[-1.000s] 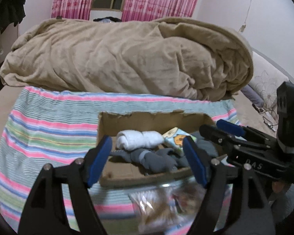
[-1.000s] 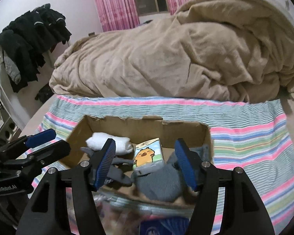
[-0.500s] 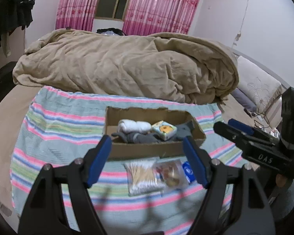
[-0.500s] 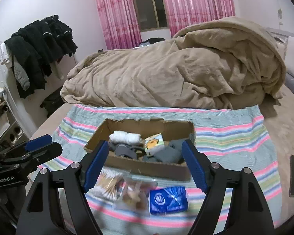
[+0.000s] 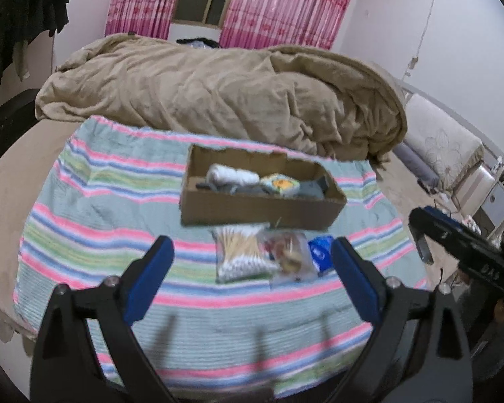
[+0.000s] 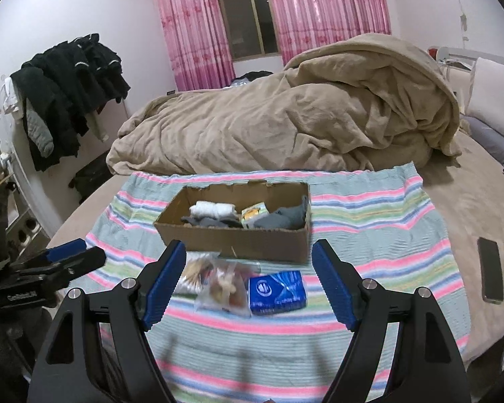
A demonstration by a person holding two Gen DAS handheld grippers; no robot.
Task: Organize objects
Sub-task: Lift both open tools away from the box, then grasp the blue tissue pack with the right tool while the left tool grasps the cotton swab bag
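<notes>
A cardboard box (image 5: 252, 210) (image 6: 232, 238) sits on a striped cloth (image 5: 100, 215) (image 6: 369, 221) on the bed. It holds a white rolled sock (image 5: 232, 176) (image 6: 211, 209), grey socks (image 6: 279, 218) and a yellow tissue pack (image 5: 280, 184) (image 6: 252, 213). In front of the box lie a bag of cotton swabs (image 5: 242, 252) (image 6: 193, 277), a clear snack bag (image 5: 289, 258) (image 6: 225, 287) and a blue tissue pack (image 5: 321, 252) (image 6: 277, 292). My left gripper (image 5: 252, 282) and right gripper (image 6: 247, 285) are open and empty, held back above the cloth's near part.
A heaped tan blanket (image 5: 218, 90) (image 6: 302, 117) lies behind the cloth. A dark phone (image 6: 490, 273) lies on the bed at the right. Dark clothes (image 6: 67, 90) hang at the left wall. Pillows (image 5: 443, 147) lie at the right.
Both grippers have pulled back and up from the box, which now looks smaller and farther. The three packets in front of the box have come fully into view.
</notes>
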